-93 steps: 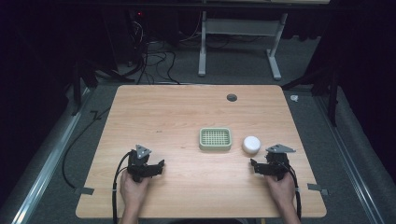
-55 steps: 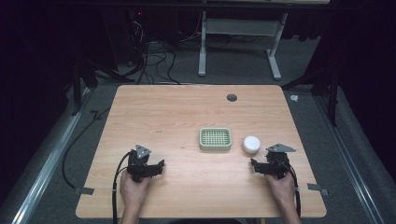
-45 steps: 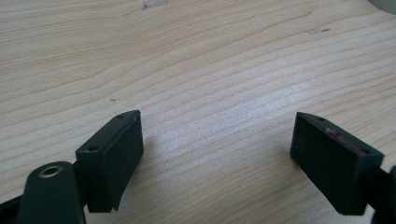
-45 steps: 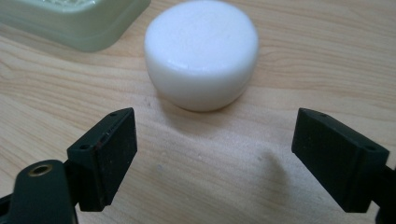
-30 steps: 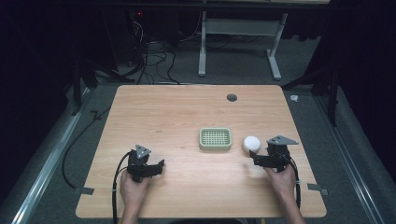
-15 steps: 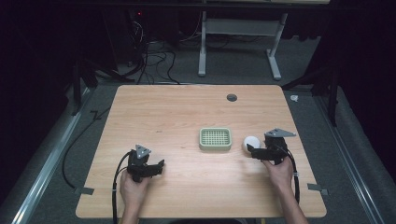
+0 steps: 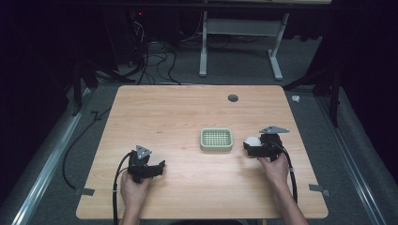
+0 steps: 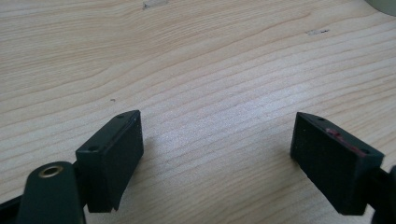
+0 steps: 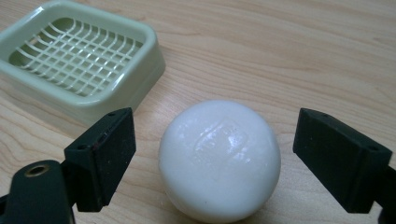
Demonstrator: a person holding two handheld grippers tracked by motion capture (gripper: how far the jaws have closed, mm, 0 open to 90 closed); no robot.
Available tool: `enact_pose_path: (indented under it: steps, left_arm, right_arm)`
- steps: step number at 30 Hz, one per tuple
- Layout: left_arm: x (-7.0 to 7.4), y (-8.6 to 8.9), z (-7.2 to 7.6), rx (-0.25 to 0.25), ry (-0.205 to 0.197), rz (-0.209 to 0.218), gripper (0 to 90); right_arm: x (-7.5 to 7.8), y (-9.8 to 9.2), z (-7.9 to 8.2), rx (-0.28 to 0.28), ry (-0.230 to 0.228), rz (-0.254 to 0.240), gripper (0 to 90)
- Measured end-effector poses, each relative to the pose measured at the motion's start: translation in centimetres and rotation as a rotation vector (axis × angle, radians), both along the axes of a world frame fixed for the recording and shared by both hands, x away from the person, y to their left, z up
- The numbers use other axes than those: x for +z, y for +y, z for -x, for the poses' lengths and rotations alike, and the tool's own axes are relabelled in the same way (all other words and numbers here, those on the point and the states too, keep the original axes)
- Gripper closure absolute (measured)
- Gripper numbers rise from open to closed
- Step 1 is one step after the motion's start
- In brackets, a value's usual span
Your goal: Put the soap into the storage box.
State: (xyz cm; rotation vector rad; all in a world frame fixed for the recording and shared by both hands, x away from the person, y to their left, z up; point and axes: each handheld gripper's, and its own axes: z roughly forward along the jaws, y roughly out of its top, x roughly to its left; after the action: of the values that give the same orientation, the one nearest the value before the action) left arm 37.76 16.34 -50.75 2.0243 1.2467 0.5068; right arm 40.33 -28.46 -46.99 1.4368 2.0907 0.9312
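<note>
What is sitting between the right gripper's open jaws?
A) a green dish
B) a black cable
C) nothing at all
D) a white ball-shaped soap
D: in the right gripper view the white soap lies on the table between the open jaws of the right gripper, untouched, with the green dish beside it.

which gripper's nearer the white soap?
Right. The right gripper is open with its jaws on either side of the white soap, not touching. The left gripper sits far off, across the table.
</note>
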Motion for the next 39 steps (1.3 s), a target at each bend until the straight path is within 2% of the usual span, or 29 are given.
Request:
enact_pose_path:
  steps: [18, 32, 39]
  left_arm:
    - [0.0, 0.0, 0.0, 0.003, 0.002, -0.001, 17.6]
    - [0.0, 0.0, 0.0, 0.006, 0.001, 0.000, 17.6]
    - [0.0, 0.0, 0.0, 0.006, 0.000, 0.000, 17.6]
  right_arm:
    - [-1.5, 0.2, -0.9, -0.008, 0.068, 0.035, 14.9]
    - [-1.8, 0.4, -0.9, -0.006, 0.093, 0.065, 23.7]
    - [-1.9, 0.5, -0.9, -0.002, 0.090, 0.069, 23.9]
